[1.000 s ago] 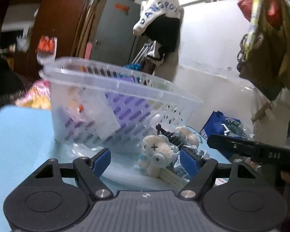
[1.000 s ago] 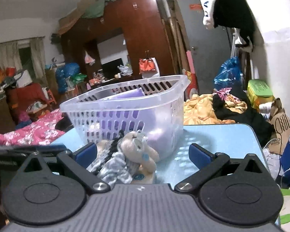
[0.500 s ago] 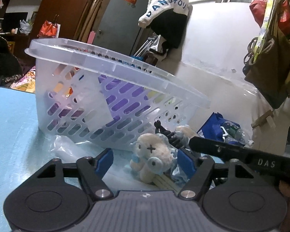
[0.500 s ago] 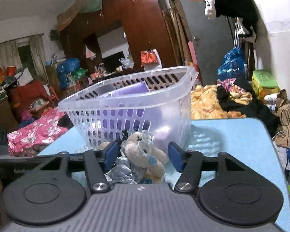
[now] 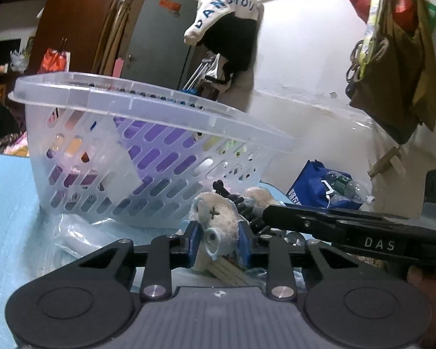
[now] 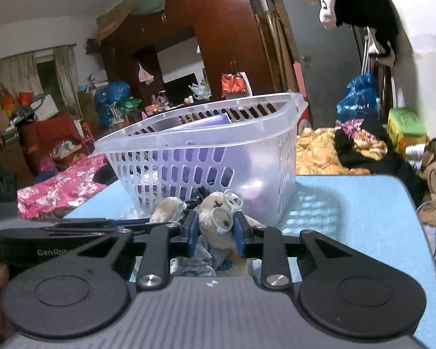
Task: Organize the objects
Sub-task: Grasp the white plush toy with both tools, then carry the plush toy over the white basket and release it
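A cream plush toy [image 5: 218, 218] with a stitched cross eye lies on the blue table in front of a clear slotted basket [image 5: 148, 157]. My left gripper [image 5: 219, 240] is shut on one plush head. My right gripper [image 6: 213, 231] is shut on the other plush head [image 6: 221, 216], which wears pale ring glasses. The basket [image 6: 206, 157] stands just behind the toy and holds a purple item [image 6: 206, 122]. Each gripper's black body crosses the other's view low down.
The blue table [image 6: 348, 203] extends to the right of the basket. A clear plastic wrap [image 5: 78, 232] lies at the basket's foot. A blue bag with a bottle [image 5: 325, 186] sits beyond the table edge. Clothes and bags hang on the white wall.
Both grippers have moved in on the plush toy and closed, from wide open to shut on its two heads. The basket has not moved.
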Demonstrator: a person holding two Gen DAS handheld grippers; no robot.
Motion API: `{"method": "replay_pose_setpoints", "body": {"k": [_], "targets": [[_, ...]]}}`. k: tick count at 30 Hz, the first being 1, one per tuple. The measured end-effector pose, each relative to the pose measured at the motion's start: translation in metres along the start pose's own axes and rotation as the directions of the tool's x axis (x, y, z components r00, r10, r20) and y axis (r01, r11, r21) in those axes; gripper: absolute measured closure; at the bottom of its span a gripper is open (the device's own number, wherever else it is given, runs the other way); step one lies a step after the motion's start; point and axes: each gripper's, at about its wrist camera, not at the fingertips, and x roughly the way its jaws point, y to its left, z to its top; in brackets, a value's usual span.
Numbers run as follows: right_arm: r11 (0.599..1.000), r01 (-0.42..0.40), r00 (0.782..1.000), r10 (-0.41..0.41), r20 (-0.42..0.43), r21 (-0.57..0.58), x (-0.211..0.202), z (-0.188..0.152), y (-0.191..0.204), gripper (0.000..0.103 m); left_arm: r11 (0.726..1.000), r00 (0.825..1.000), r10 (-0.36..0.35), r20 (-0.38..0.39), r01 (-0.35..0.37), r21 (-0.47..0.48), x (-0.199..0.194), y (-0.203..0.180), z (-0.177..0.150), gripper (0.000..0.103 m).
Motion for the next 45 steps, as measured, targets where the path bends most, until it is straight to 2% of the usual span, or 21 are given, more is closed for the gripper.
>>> {"method": "replay_pose_setpoints", "body": {"k": [10, 19, 30, 34, 37, 40, 43, 45], "targets": [[0.995, 0.017, 0.996, -0.008, 0.086, -0.099, -0.023, 0.008, 0.027, 0.076, 0.999, 0.990, -0.042, 0.135, 0.037, 0.040, -0.032, -0.011, 0.000, 0.074], [0.991, 0.006, 0.989, 0.014, 0.147, -0.137, -0.041, 0.018, 0.043, 0.076, 0.996, 0.976, -0.070, 0.204, 0.057, 0.070, -0.064, -0.021, 0.007, 0.074], [0.987, -0.014, 0.978, 0.047, 0.204, -0.159, -0.050, 0.038, 0.055, 0.076, 0.993, 0.963, -0.074, 0.258, 0.046, 0.112, -0.090, -0.028, 0.029, 0.074], [0.986, -0.015, 0.977, 0.051, 0.207, -0.168, -0.045, 0.050, 0.058, 0.076, 0.993, 0.961, -0.047, 0.272, 0.016, 0.116, -0.088, -0.025, 0.044, 0.074], [0.981, 0.007, 0.978, 0.033, 0.206, -0.192, -0.035, 0.065, 0.063, 0.077, 0.990, 0.959, -0.016, 0.283, -0.025, 0.139, -0.081, -0.024, 0.066, 0.074], [0.983, -0.008, 0.978, 0.045, 0.202, -0.182, -0.021, 0.088, 0.058, 0.077, 0.985, 0.949, 0.009, 0.316, -0.064, 0.163, -0.074, -0.026, 0.089, 0.074], [0.986, -0.010, 0.977, 0.045, 0.207, -0.167, -0.007, 0.107, 0.049, 0.077, 0.981, 0.953, 0.024, 0.302, -0.080, 0.176, -0.056, -0.023, 0.111, 0.074], [0.986, 0.018, 0.978, 0.017, 0.208, -0.167, 0.003, 0.117, 0.044, 0.077, 0.978, 0.963, 0.031, 0.266, -0.084, 0.190, -0.036, -0.018, 0.127, 0.073]]}}
